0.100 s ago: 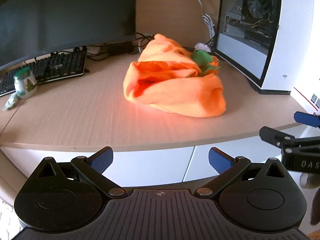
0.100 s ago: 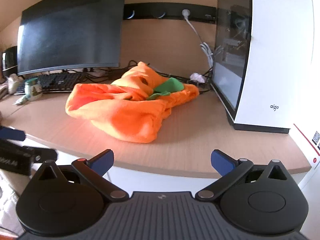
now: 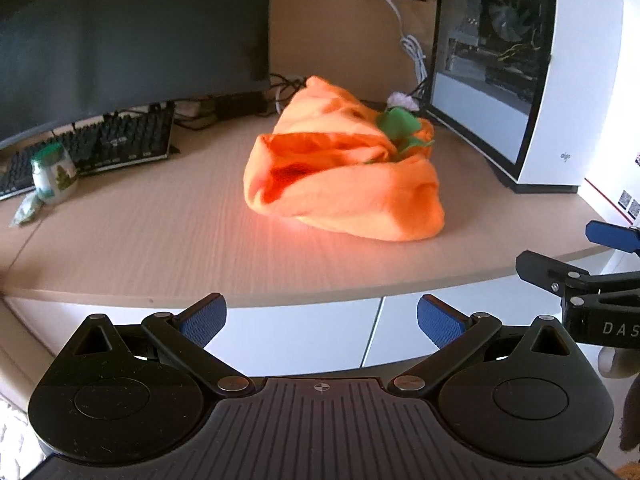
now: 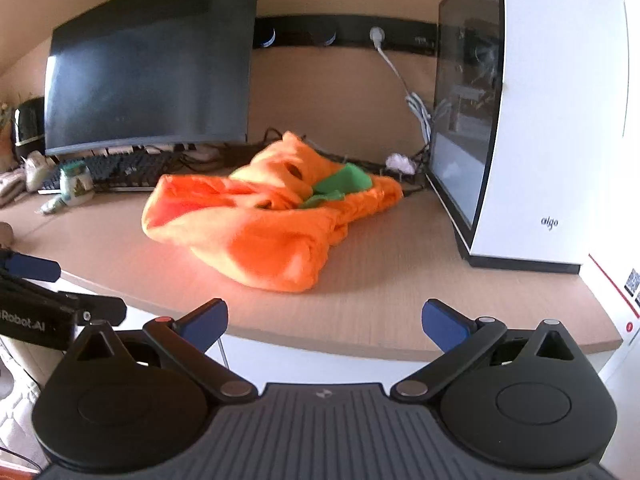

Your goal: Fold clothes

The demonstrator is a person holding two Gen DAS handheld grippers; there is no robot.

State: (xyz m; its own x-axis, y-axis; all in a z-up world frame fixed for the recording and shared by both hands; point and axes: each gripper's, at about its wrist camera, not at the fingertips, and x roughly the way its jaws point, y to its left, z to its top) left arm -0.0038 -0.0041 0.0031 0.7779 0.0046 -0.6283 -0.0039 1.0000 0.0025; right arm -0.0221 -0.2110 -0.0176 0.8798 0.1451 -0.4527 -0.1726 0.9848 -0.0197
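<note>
Orange garment point(image 3: 344, 184), one, two grippers spread

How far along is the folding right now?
Nothing looks done: the orange fleece garment lies bunched on the desk, its green piece tucked in the folds. Nothing is in hand: the left gripper and right gripper are open, short of the desk edge. Spreading and folding remain.

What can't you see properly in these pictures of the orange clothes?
- Orange garment: crumpled in both views, so its type and underside stay hidden.
- Green piece: partly tucked into folds, shape unclear.
- Keyboard: left end cut off by the left wrist view's edge.
- Small jar: label too small to read.
</note>
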